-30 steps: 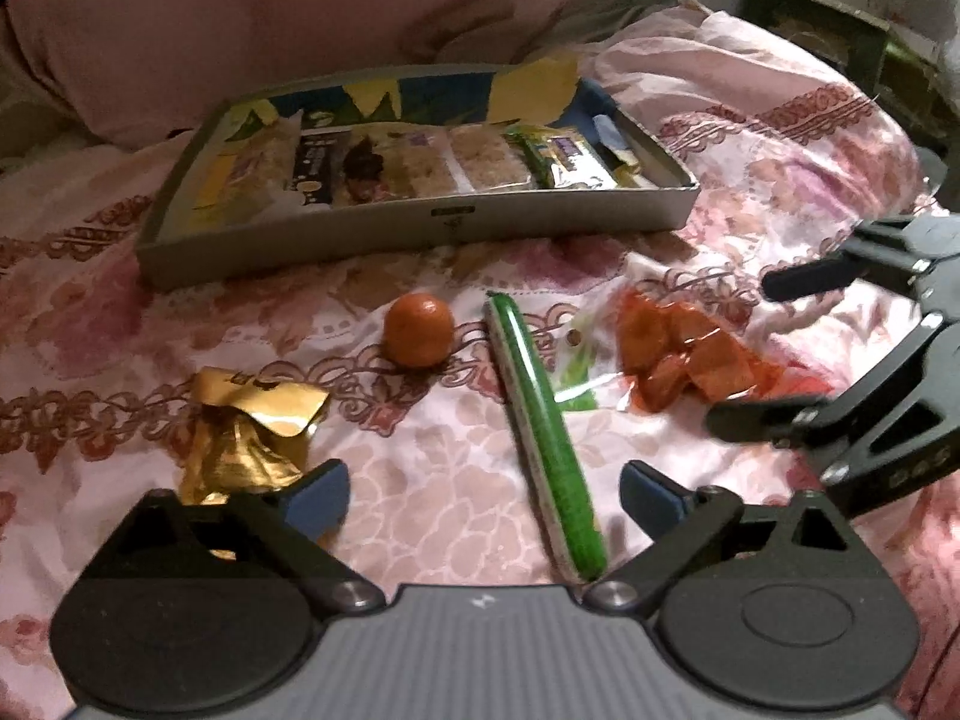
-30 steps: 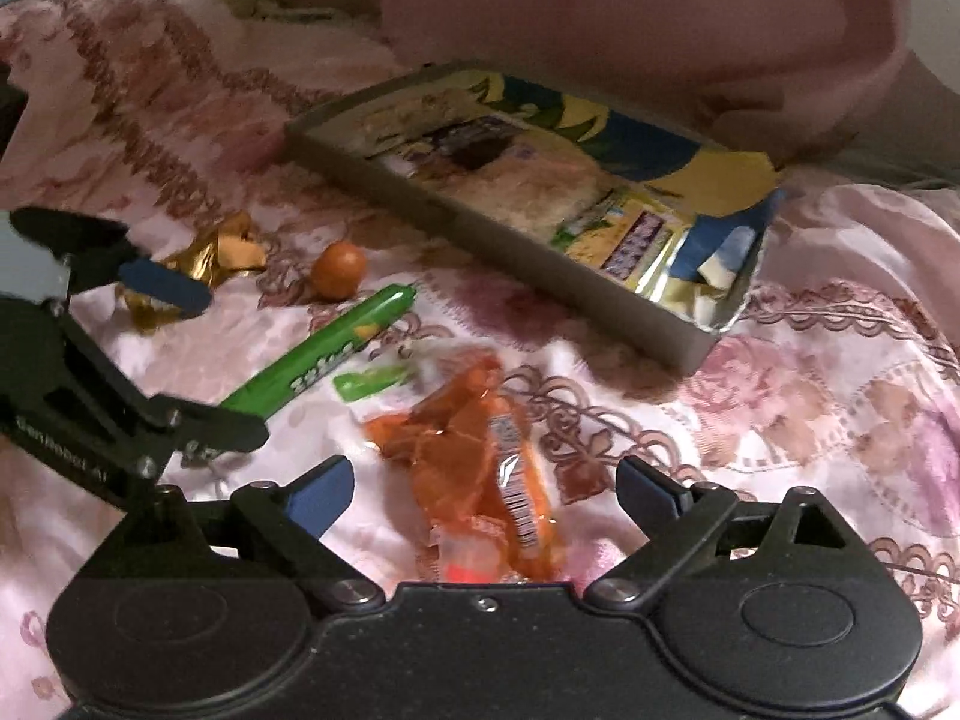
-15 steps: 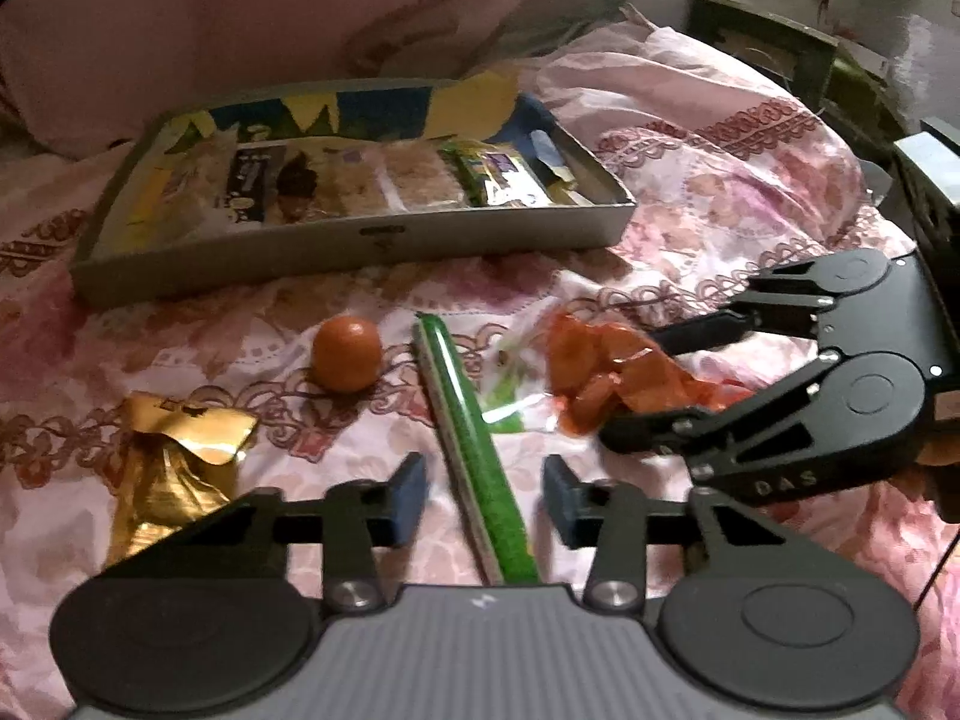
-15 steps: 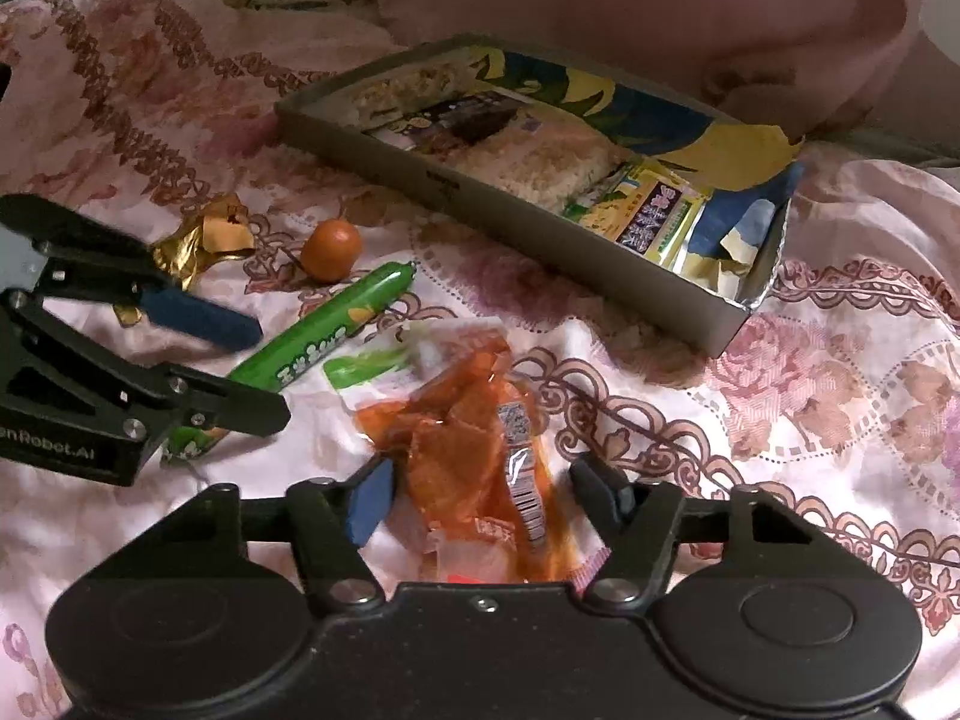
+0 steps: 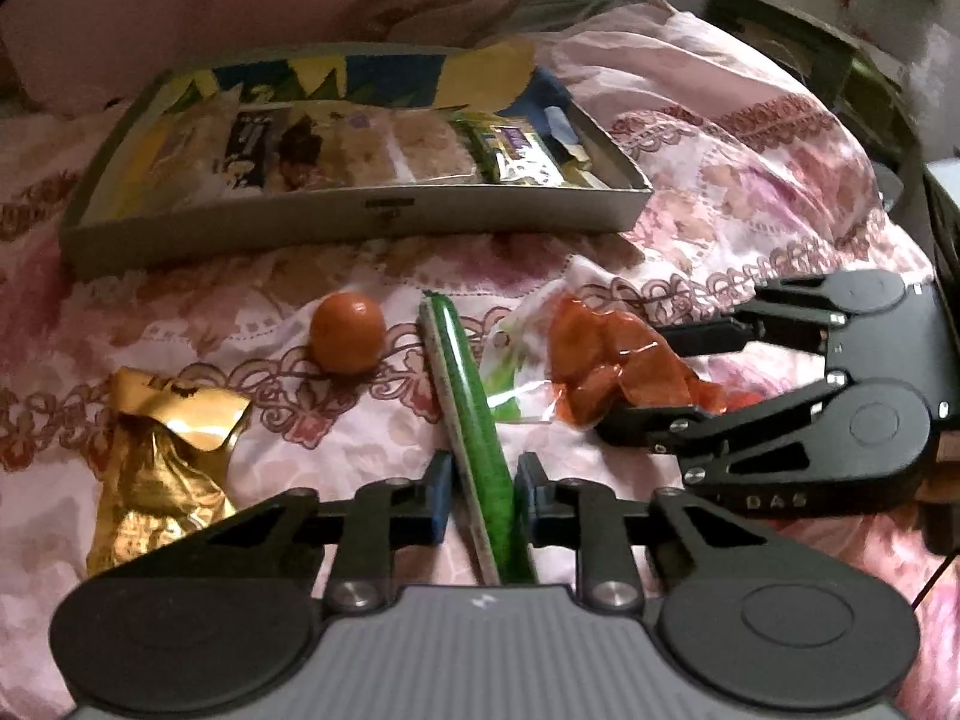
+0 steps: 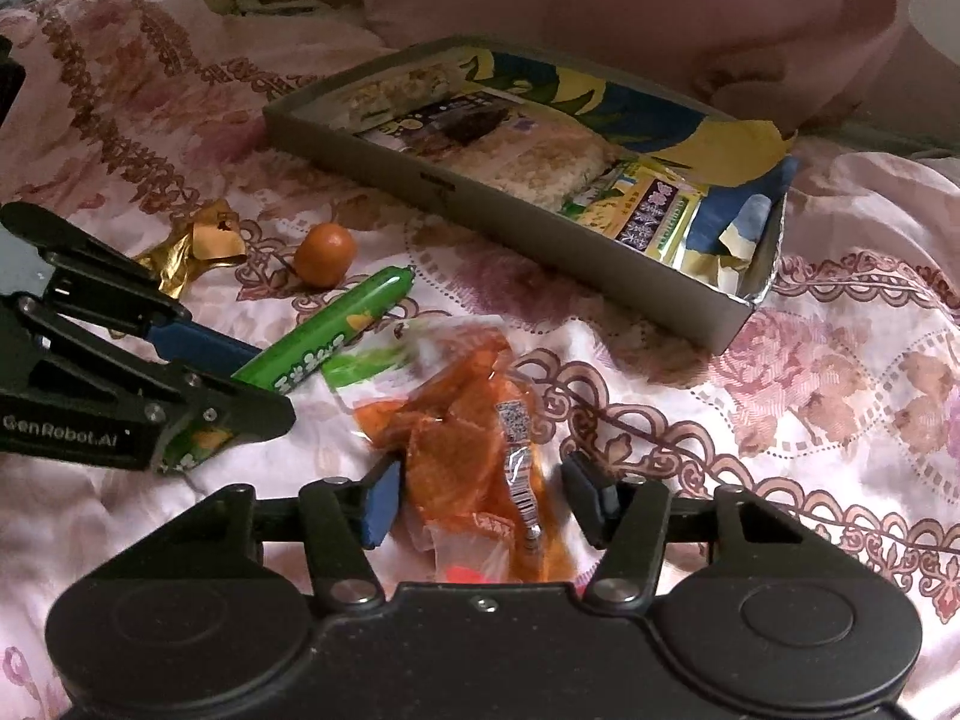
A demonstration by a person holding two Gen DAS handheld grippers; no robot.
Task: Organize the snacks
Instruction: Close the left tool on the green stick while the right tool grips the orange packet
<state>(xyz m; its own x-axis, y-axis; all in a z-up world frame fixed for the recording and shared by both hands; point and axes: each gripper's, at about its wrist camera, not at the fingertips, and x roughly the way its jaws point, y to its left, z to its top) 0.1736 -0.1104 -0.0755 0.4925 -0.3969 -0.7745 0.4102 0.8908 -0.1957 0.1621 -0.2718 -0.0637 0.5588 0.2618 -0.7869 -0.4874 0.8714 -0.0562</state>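
Left wrist view: slim glossy green snack stick [image 5: 474, 420], pale seam lengthwise.

Green stick snack [image 5: 474, 420]; small orange ball [image 5: 348, 333] at its 10 o'clock; crinkled gold wrapper [image 5: 162, 468] at 9 o'clock; clear packet [image 6: 480, 444] with orange-red pieces; grey tray [image 5: 372, 219], its lining blue and yellow; pink floral bedspread [image 6: 840, 396], maroon scrollwork bands.

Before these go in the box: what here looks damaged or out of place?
The box's yellow-and-blue paper lining is torn and ragged at its right end. A crumpled gold wrapper lies loose on the bedspread beside the small orange fruit. Nothing has spilled.
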